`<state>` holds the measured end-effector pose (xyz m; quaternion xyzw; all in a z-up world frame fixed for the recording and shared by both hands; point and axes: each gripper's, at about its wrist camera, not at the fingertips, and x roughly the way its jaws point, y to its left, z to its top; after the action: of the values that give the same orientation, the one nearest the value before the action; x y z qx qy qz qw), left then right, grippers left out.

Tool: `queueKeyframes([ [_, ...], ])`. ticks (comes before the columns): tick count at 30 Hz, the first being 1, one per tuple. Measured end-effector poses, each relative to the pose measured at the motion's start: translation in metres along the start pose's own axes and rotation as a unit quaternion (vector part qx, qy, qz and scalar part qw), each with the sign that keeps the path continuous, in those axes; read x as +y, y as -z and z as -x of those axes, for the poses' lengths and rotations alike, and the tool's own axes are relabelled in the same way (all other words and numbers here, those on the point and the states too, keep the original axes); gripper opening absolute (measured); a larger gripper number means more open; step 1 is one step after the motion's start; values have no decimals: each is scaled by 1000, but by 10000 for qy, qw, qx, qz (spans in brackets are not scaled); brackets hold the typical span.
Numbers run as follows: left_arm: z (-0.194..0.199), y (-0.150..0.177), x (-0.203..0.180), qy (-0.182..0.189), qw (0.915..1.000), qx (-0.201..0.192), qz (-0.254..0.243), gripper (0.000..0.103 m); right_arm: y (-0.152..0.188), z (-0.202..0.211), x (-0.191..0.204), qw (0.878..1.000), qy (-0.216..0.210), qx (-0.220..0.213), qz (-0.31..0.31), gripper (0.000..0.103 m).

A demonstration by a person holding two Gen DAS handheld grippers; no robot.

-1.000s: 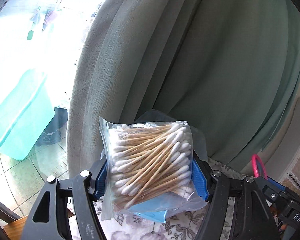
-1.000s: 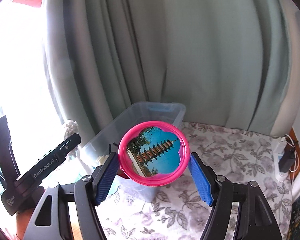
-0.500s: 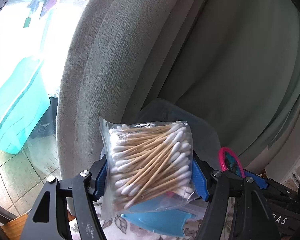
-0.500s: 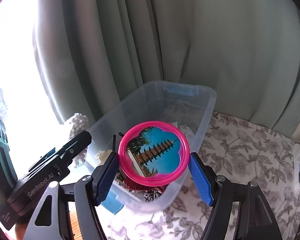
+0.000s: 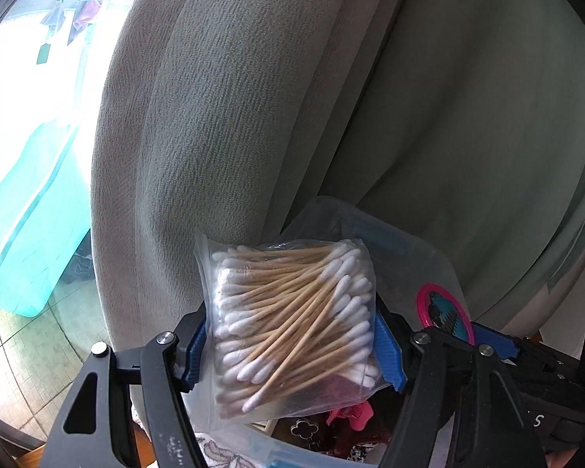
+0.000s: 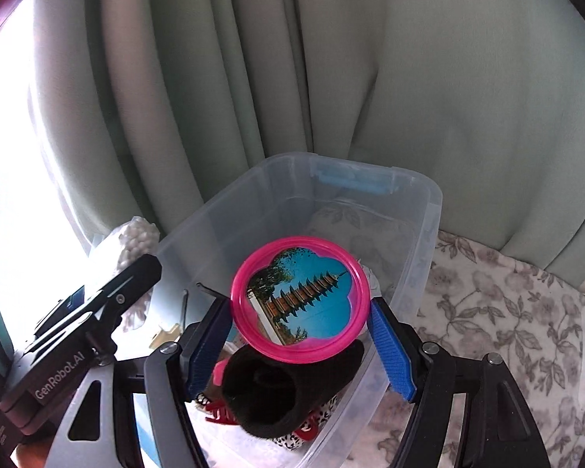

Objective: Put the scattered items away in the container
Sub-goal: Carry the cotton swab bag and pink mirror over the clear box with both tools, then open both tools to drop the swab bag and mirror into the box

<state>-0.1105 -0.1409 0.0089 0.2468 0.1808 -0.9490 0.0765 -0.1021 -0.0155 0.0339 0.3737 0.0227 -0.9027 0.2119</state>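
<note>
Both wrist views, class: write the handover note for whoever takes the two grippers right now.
Left gripper: shut on the bag of cotton swabs, held above the clear bin.
Right gripper: shut on the pink pagoda mirror, also over the bin.
Done: a black sock, leopard-print cloth and red clip already lie inside.
Left: lower and release both items into the bin. Whether anything is still on the floral cloth can't be seen.

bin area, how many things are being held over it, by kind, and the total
Bag of cotton swabs, in the left hand-held gripper: 1
Pink round mirror, in the right hand-held gripper: 1
Clear bin underneath: 1
Total: 3
</note>
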Motion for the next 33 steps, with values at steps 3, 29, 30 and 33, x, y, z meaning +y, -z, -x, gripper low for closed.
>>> queueKeyframes([
  [3,-7,-2,-4,1,10000,-5,-38,70,-2,-1,-1,10000,-27,-17,5,74],
  [29,-41,-2,-27,595,9972,450,43,70,3,-35,-15,9999,30,-137,76,80],
  [30,-42,-3,-28,595,9973,433,52,70,3,-35,-15,9999,30,-143,73,81],
  [33,-44,-4,-31,601,9973,428,64,71,2,-36,-16,9998,74,-181,28,83],
])
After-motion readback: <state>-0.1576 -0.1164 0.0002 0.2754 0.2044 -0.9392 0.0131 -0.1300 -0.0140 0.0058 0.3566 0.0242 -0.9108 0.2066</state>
